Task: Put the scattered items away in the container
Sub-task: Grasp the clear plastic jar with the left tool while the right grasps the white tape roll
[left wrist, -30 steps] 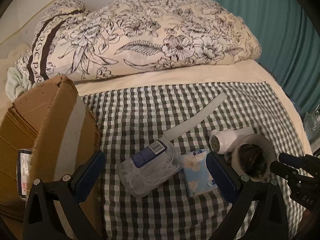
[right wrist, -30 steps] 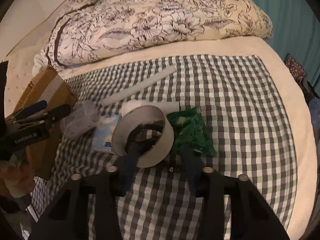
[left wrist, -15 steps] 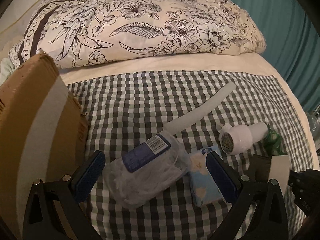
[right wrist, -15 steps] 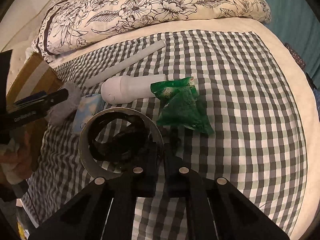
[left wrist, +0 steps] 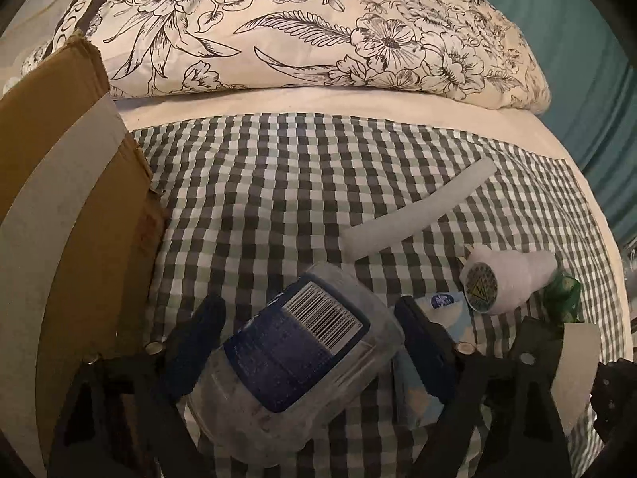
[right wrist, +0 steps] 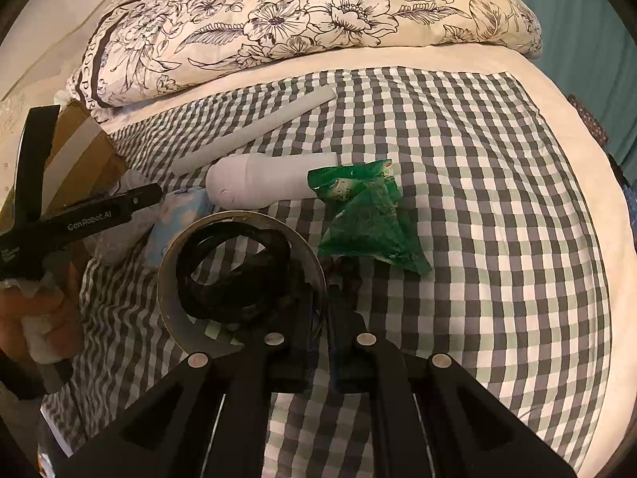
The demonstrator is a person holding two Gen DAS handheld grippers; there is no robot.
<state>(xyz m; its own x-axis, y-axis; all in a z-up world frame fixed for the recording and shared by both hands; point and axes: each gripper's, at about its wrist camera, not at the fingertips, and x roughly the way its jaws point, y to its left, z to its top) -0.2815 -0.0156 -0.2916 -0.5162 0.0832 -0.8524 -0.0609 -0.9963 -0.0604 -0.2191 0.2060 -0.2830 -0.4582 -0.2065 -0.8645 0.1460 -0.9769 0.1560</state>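
Observation:
My left gripper has its fingers on both sides of a clear plastic jar with a blue barcode label that lies on the checked cloth; whether the pads press it I cannot tell. My right gripper is shut on the wall of a grey tape ring with a black coil inside. A tissue pack, a white bottle, a white tube and a green packet lie on the cloth. The cardboard box stands at the left.
A floral duvet lies across the far side of the bed. A teal curtain hangs at the right. The checked cloth covers the bed, whose edge falls away at the right.
My left gripper has moved forward so the jar now sits between its fingers. My right gripper has shut on the tape ring's wall and holds it.

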